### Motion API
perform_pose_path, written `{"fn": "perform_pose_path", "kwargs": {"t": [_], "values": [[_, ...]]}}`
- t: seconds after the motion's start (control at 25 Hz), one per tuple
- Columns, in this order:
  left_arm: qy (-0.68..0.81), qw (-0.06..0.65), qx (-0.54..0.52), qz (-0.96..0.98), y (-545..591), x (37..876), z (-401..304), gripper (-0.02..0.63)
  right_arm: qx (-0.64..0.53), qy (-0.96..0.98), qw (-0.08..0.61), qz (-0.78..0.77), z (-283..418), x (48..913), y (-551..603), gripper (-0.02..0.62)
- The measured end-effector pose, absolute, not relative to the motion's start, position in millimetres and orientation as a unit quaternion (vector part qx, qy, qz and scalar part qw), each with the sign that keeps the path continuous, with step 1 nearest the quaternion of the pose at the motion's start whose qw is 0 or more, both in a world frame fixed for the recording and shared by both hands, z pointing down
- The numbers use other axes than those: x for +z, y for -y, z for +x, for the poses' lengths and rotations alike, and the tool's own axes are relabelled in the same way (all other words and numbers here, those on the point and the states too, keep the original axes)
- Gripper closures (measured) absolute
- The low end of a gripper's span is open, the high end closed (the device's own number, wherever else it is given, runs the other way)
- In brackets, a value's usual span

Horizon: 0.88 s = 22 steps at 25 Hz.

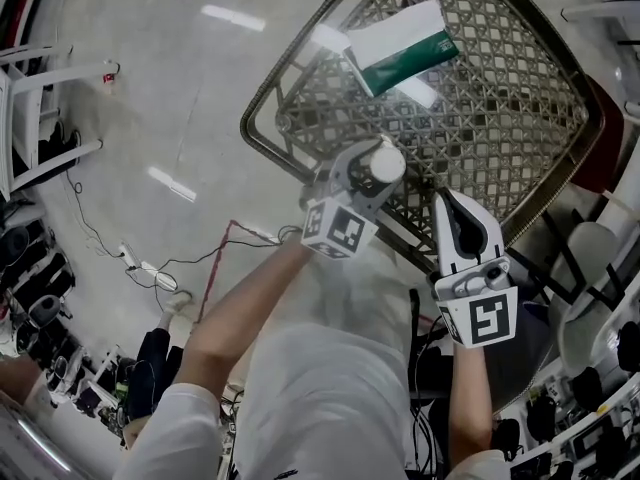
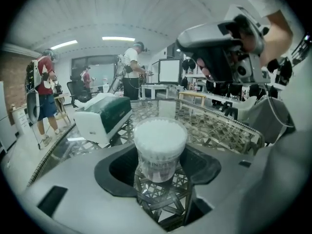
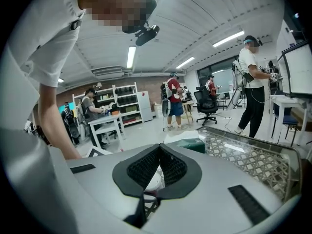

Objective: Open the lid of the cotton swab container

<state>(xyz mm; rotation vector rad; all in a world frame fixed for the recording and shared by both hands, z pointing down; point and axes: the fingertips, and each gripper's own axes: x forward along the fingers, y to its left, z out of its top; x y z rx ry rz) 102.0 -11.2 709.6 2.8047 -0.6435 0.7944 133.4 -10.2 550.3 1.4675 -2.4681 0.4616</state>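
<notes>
The cotton swab container (image 2: 160, 147) is seen standing upright on the lattice table (image 1: 520, 118), close to the near edge. It is set between the jaws of the left gripper (image 1: 368, 173), which are spread wide. In the left gripper view a dark gap is left on either side of the container, so it is flanked by the black pads (image 2: 117, 167) but not pressed by them; the claw is released. The top of the container is shown as a round white disc above a clear wall with print on it.

The right gripper (image 1: 453, 206) is held just to the right of the left one, over the table's edge, with its jaws clenched together and nothing caught between them. A white patch is glimpsed past its closed tips in the right gripper view; it may be the container, though too little is shown to be certain.

A green and white box (image 1: 400, 46) is laid farther back on the table, well apart from the container.
</notes>
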Motion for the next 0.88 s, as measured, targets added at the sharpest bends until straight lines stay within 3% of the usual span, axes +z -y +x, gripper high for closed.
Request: {"fn": "perform_pose_path", "kwargs": {"t": [0.44,0.88], "values": [[0.214,0.112,0.263,0.934,11.6,701.2,100.7,0.353,0.147,0.836,0.116,0.516,141.9,538.1,4.8,0.595],[0.193,0.086,0.276,0.938,9.1,641.1,93.9,0.353,0.130,0.829,0.122,0.530,138.2,502.0,6.3,0.595]]}}
